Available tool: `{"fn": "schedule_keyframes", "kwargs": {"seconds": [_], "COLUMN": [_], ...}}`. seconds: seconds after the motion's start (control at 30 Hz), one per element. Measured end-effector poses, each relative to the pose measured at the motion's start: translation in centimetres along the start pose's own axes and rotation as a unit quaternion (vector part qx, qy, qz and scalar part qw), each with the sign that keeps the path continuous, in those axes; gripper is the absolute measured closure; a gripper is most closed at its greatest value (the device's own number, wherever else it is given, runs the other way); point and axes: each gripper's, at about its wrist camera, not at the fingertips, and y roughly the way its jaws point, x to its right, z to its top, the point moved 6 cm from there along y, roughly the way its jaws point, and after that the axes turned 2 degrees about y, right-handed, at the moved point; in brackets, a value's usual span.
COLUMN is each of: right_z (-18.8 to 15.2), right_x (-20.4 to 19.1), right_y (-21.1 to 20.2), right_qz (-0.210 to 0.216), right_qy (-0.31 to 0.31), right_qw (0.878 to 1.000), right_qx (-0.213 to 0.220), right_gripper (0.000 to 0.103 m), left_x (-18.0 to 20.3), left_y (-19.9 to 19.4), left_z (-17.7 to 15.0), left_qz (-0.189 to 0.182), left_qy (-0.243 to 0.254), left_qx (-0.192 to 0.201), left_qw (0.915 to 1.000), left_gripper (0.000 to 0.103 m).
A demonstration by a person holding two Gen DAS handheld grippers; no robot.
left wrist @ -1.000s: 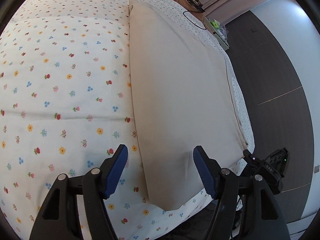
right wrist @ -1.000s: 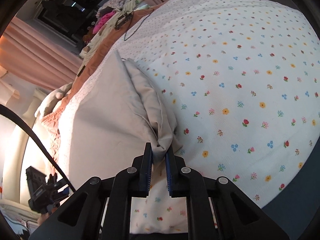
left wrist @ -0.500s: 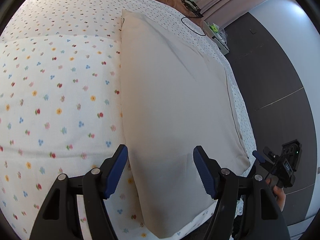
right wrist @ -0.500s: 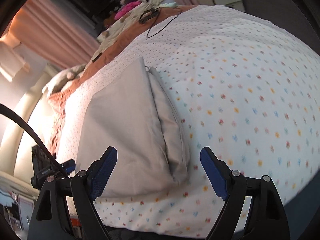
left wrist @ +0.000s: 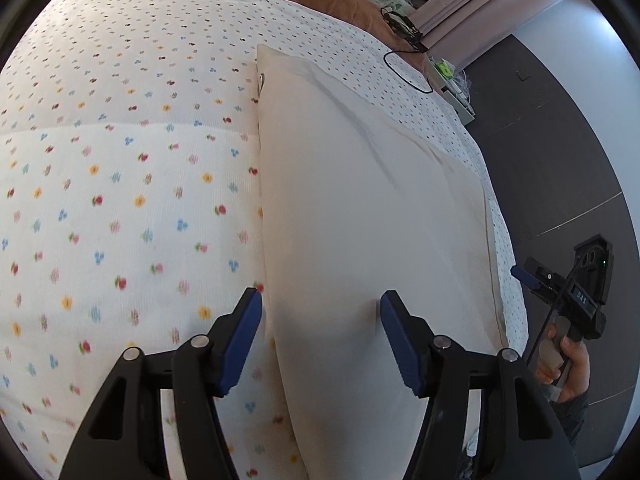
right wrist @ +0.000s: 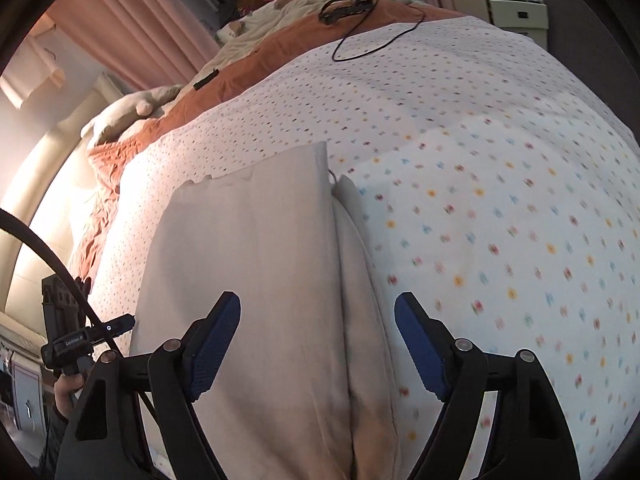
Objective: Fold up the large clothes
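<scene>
Both hand-held grippers (left wrist: 320, 332) (right wrist: 317, 336) wide open; apparently empty

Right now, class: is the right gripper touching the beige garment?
Apart. The right wrist view shows the right gripper open, its jaws spread above the folded beige garment, gripping no cloth.

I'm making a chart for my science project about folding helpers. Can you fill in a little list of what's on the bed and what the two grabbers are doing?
garment: beige folded cloth, a long strip lying flat on the bed
fold: a layered edge runs down its length in the right wrist view
bed cover: white flowered sheet
left gripper: open, holding nothing, over the cloth's near end
right gripper: open, holding nothing, over the cloth's near end
other things: black cable at the far end of the bed
</scene>
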Motion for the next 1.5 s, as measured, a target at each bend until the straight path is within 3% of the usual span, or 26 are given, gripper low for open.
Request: {"fn": "schedule_keyframes", "kwargs": {"seconds": [0.27, 0.4, 0.43, 0.5, 0.53, 0.73, 0.83, 0.93, 1.03, 1.1, 1.37, 1.5], "right_z": [4.4, 6.1, 6.7, 7.5, 7.9, 7.1, 6.9, 7.3, 7.2, 6.7, 5.5, 4.8], "right_x": [-1.4, -1.4, -1.3, -1.1, -1.0, -0.6, -0.1, 0.1, 0.6, 1.2, 4.1, 4.2], "right_y": [7.3, 10.1, 10.7, 11.0, 11.2, 12.9, 13.4, 12.8, 11.9, 11.5, 11.4, 11.7], "right_qz": [-0.003, -0.011, -0.009, -0.004, -0.004, -0.028, -0.011, 0.021, 0.040, 0.044, 0.145, 0.177], "right_qy": [-0.012, -0.005, 0.000, 0.000, -0.001, -0.013, 0.005, 0.018, 0.020, 0.019, 0.062, 0.051], "right_qw": [0.999, 0.998, 0.999, 0.999, 0.999, 0.999, 0.999, 0.998, 0.997, 0.996, 0.979, 0.971], "right_qx": [-0.046, -0.059, -0.054, -0.043, -0.032, -0.033, -0.042, -0.050, -0.066, -0.076, -0.127, -0.151], "right_gripper": [0.025, 0.062, 0.067, 0.092, 0.097, 0.101, 0.101, 0.098, 0.078, 0.020, 0.019, 0.019], "left_x": [-0.6, -0.8, -0.7, -0.8, -0.8, -0.6, -0.6, -0.7, -1.2, -1.3, -1.2, -1.4], "left_y": [1.7, 2.2, 2.4, 2.7, 2.9, 4.3, 4.2, 3.7, 3.5, 3.3, 2.6, 2.4], "left_z": [3.5, 5.2, 5.8, 6.6, 7.0, 8.0, 8.0, 8.3, 8.2, 7.9, 6.2, 5.3], "left_qz": [0.008, 0.016, 0.021, 0.026, 0.030, 0.050, 0.054, 0.046, 0.026, 0.013, 0.003, -0.006], "left_qy": [0.004, 0.009, 0.013, 0.015, 0.015, 0.032, 0.036, 0.029, 0.005, -0.003, -0.001, -0.007], "left_qx": [0.005, 0.010, 0.013, 0.014, 0.013, 0.003, 0.000, -0.003, -0.011, -0.011, -0.013, -0.014], "left_qw": [0.9999, 0.9998, 0.9996, 0.9995, 0.9994, 0.9983, 0.9979, 0.9985, 0.9996, 0.9999, 0.9999, 0.9999], "left_gripper": [0.045, 0.048, 0.049, 0.054, 0.055, 0.057, 0.057, 0.057, 0.057, 0.053, 0.051, 0.051]}}
